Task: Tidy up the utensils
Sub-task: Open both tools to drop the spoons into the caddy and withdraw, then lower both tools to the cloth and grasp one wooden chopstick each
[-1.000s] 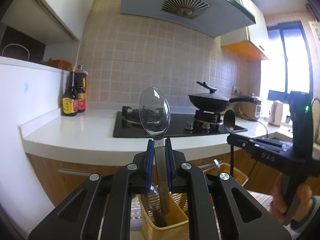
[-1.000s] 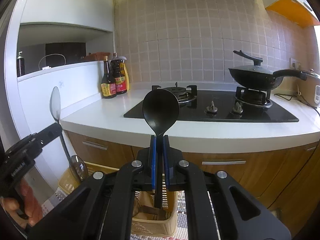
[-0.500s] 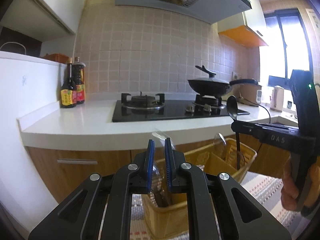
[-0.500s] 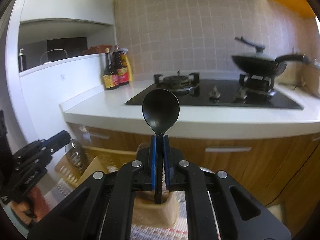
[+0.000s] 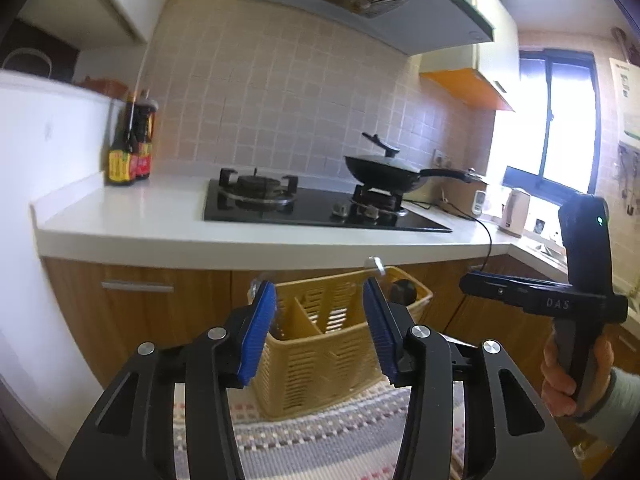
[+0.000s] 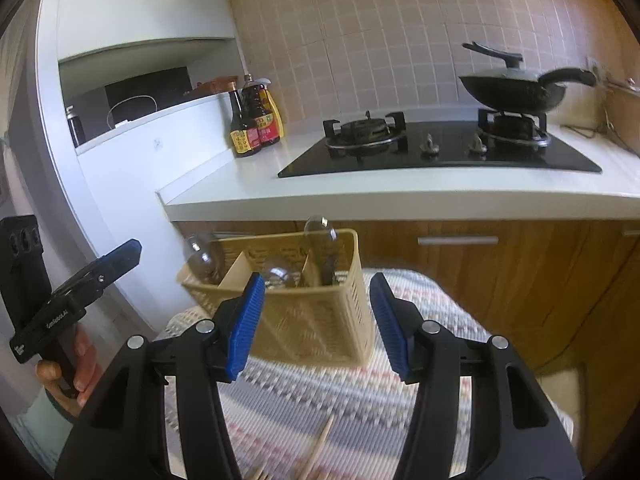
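A tan slotted utensil basket [image 5: 320, 344] [image 6: 320, 316] with dividers stands on a striped woven mat. Several clear spoons stand in it; one bowl [image 6: 320, 232] rises above the rim, another [image 6: 202, 254] leans at the left end. A dark spoon head [image 5: 402, 290] shows at the basket's right end. My left gripper [image 5: 320, 332] is open and empty just in front of the basket. My right gripper [image 6: 316, 320] is open and empty, also in front of it. The right gripper appears in the left wrist view [image 5: 520, 292], the left one in the right wrist view [image 6: 100, 268].
A white counter [image 5: 160, 224] with a black gas hob [image 5: 312, 208], a lidded wok [image 6: 516, 88] and sauce bottles [image 6: 252, 124] lies behind the basket. Wooden cabinets [image 6: 500, 280] stand below. Wooden sticks [image 6: 316, 452] lie on the mat [image 6: 360, 400] near me.
Both grippers opened and let go: the clear spoon left my left gripper and the black spoon left my right gripper, both now in the basket. Both grippers drew back and lower.
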Demonstrator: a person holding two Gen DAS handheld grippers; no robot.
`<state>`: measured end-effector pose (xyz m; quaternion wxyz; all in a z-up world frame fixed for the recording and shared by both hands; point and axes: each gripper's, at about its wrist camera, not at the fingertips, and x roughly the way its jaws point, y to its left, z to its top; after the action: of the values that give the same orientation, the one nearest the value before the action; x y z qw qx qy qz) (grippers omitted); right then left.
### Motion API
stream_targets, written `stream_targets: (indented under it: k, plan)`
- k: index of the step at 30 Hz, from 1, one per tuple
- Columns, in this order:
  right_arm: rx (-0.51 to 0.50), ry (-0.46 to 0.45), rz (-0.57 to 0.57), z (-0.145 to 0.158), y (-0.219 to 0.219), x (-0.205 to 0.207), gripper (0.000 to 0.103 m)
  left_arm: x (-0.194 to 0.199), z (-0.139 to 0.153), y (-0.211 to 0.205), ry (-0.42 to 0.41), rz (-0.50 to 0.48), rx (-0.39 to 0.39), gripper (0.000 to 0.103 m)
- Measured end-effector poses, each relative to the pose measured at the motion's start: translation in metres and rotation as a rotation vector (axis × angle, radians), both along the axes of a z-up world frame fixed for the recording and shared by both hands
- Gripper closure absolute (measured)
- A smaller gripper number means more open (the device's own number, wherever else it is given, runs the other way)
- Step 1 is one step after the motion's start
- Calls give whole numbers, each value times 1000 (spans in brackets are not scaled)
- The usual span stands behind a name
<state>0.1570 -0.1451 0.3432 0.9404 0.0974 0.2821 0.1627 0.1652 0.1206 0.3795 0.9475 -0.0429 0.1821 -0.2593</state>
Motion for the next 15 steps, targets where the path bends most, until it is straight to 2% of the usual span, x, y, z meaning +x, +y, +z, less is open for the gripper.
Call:
stream_targets:
  k: [6,10,13,15]
  plan:
    - [-37,77,-21,20,1,-25,52,-31,27,-2,21,-44,-22,56]
    - [-96,178,-16,18,9,-42,52,-38,27,-8,141,-88,4,56]
    - [-178,284,-30,3,18,-50,52,-40,15,-12,248,-127,18,56]
    - [-182,368,-26,-10,18,-54,52,-42,5,-13,306,-177,1,56]
